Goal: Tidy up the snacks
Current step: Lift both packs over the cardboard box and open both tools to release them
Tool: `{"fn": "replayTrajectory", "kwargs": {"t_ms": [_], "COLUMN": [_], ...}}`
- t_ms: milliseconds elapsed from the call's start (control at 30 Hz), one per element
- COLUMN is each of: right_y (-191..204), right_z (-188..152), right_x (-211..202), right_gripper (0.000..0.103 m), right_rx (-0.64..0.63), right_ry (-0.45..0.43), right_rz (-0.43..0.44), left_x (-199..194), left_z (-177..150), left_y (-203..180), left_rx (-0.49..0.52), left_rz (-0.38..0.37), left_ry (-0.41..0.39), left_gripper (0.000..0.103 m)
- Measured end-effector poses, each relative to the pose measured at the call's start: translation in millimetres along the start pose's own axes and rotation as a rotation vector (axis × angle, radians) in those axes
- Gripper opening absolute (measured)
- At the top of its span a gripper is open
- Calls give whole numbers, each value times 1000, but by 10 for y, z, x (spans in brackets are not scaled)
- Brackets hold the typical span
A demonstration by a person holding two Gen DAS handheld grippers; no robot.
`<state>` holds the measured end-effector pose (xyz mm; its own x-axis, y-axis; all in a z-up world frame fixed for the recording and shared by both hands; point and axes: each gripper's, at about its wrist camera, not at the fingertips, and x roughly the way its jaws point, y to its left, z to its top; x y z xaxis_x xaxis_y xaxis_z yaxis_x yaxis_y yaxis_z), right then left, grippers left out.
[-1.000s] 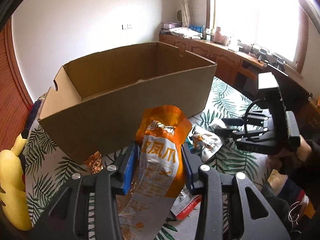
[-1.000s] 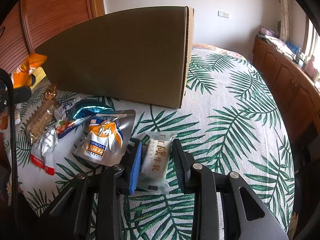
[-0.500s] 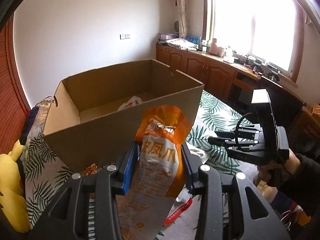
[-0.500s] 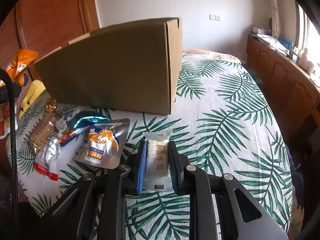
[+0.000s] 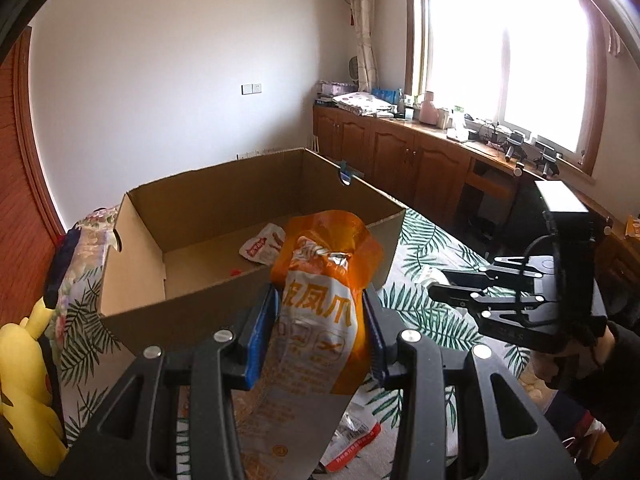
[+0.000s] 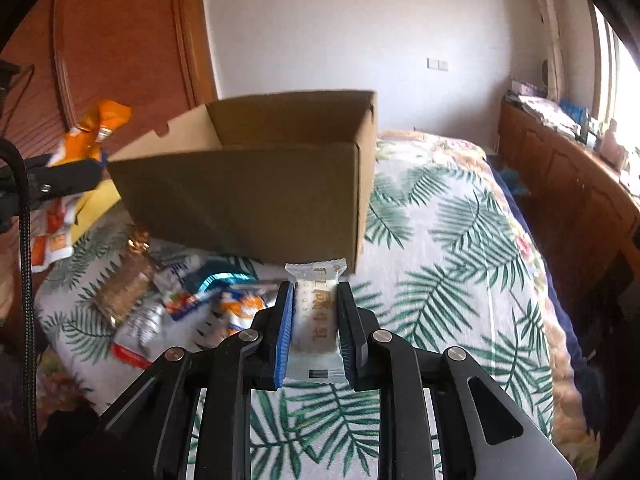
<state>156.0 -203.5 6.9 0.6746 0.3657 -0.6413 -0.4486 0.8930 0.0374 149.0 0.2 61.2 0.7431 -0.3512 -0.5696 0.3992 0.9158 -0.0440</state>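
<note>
An open cardboard box (image 5: 132, 312) stands on the leaf-print table; a white and red snack packet (image 5: 262, 246) lies inside. My left gripper (image 5: 320, 304) is shut on an orange snack bag (image 5: 320, 292), held above the box's near wall. My right gripper (image 6: 314, 296) is shut on a white snack bar (image 6: 316, 312), lifted off the table in front of the box (image 6: 248, 200). The right gripper also shows in the left wrist view (image 5: 440, 286). The orange bag shows at the left in the right wrist view (image 6: 94, 132).
Several loose snack packets (image 6: 160, 300) lie on the table (image 6: 440, 280) left of my right gripper. A yellow plush toy (image 5: 24, 380) sits at the table's left edge. Wooden cabinets (image 5: 400, 152) stand under the window.
Both grippers have risen. The left one now looks down into the box with the orange bag. The right one closed on the white bar and lifted it off the table.
</note>
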Motion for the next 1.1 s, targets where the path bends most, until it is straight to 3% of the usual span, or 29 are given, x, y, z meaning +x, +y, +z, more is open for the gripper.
{"fn": "replayTrajectory", "kwargs": {"t_ms": [500, 633, 1100], "right_y": [276, 305, 430], "right_z": [618, 764, 1069], "right_x": [-101, -35, -103], "right_gripper": [19, 19, 19], "right_rx": [-68, -64, -75], "right_ry": [-82, -81, -125], "right_rz": [20, 28, 42], "left_x": [63, 136, -159], "left_z": [397, 448, 719], "left_y": [198, 268, 496], "left_rx": [-12, -25, -101], "left_rz": [49, 67, 32], "left_ry": [-25, -26, -121], "left_gripper": [40, 30, 30]}}
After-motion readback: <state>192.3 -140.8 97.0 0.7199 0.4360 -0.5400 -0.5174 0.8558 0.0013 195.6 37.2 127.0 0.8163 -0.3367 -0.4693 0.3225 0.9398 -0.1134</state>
